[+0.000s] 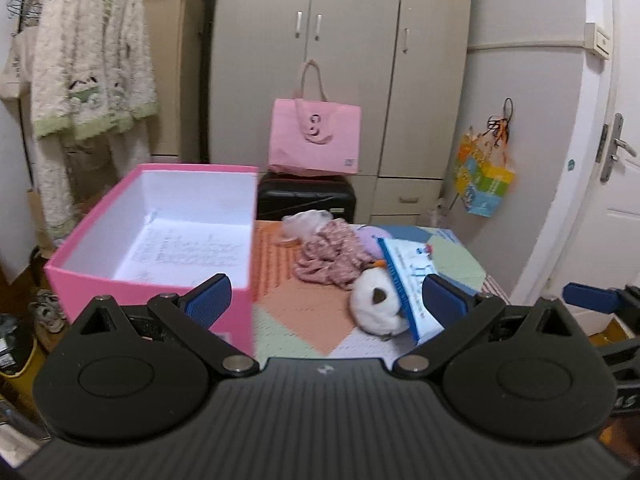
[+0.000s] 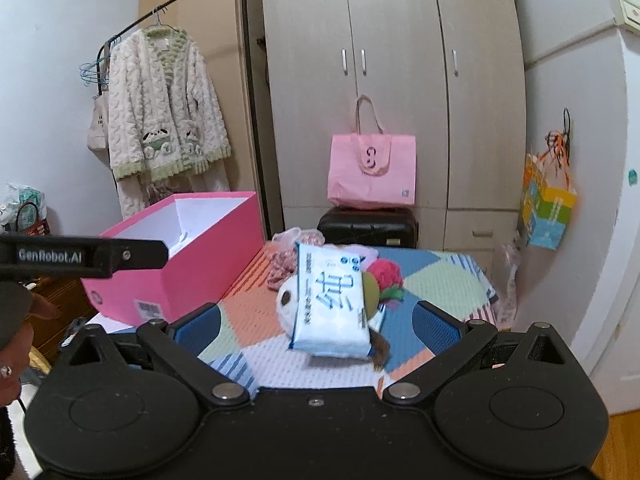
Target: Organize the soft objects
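Observation:
An open pink box (image 1: 152, 236) with a white inside stands on the left of a patchwork-covered table (image 1: 304, 316); it also shows in the right wrist view (image 2: 180, 264). To its right lies a pile: a white plush toy (image 1: 374, 304), pink floral cloth (image 1: 332, 258), a purple soft item (image 1: 374, 234) and a white-and-blue tissue pack (image 2: 330, 304) on top. A red fluffy item (image 2: 384, 274) shows behind the pack. My left gripper (image 1: 326, 298) is open and empty near the box's front corner. My right gripper (image 2: 316, 326) is open and empty just in front of the pile.
A pink tote bag (image 2: 372, 172) sits on a black suitcase (image 2: 368, 226) behind the table, before a wardrobe (image 2: 392, 60). A fluffy robe (image 2: 164, 116) hangs on a rack at the left. A colourful bag (image 2: 546, 212) hangs on the right wall near a door (image 1: 608, 200).

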Available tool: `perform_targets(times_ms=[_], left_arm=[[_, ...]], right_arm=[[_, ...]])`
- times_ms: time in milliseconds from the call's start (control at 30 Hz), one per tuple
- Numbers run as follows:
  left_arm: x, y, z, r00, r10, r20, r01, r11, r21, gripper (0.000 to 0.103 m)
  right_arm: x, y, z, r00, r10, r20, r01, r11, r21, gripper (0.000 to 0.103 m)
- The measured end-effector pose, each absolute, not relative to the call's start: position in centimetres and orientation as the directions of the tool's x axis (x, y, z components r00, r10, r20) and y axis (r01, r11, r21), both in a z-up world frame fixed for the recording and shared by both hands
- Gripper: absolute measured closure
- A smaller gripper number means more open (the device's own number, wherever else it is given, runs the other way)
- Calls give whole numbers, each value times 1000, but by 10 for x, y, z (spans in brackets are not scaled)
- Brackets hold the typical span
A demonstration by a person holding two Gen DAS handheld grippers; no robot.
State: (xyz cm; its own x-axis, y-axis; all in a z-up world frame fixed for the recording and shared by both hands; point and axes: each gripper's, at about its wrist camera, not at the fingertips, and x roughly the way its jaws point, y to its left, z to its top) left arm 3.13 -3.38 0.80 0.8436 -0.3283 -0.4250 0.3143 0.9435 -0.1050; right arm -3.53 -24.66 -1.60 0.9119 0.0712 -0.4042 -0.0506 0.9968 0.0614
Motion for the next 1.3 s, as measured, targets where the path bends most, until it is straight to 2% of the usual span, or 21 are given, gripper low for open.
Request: perform_targets(times_ms=[133, 267, 300, 367, 433, 533, 700, 933, 1000, 1167, 1300], left_arm=[[45, -55, -2, 831, -363, -421, 365, 928, -79, 1], [68, -70, -16, 780, -445, -440, 435, 891, -131, 4], [73, -72, -20, 768, -464, -441, 448, 882, -149, 7], [83, -78, -28, 752, -487, -443, 465, 870, -166, 16], [90, -85, -36, 739, -508, -443, 486, 857, -172, 23], [101, -95, -45, 708, -539, -456, 513, 837, -192, 35], [115, -110, -59, 659, -563, -498, 552, 812, -188, 63], [117, -115, -67, 645, -561, -519, 559, 810, -180, 77], [117, -116, -68, 636, -571, -519, 567, 802, -187, 83], [113, -119, -69, 632, -586, -507, 591, 788, -175, 84], [109, -120, -67, 622, -603, -499, 605, 775, -181, 84]], right_arm=[[-13, -253, -30, 908, 63, -415, -56, 998, 28, 0], [10, -256, -48, 893, 99, -440, -104, 995, 13, 1], [15, -257, -52, 888, 111, -446, -113, 993, 21, 1], [27, -261, -61, 876, 144, -460, -134, 989, 55, 9], [37, -265, -69, 864, 172, -473, -149, 985, 86, 12], [52, -269, -79, 846, 213, -489, -175, 977, 122, 14], [61, -269, -88, 835, 262, -484, -221, 965, 141, 15], [74, -277, -98, 828, 278, -488, -208, 959, 193, 16], [76, -281, -101, 822, 305, -481, -216, 948, 234, 25], [71, -277, -103, 832, 299, -468, -217, 951, 221, 35], [66, -279, -100, 836, 294, -464, -209, 951, 227, 37]])
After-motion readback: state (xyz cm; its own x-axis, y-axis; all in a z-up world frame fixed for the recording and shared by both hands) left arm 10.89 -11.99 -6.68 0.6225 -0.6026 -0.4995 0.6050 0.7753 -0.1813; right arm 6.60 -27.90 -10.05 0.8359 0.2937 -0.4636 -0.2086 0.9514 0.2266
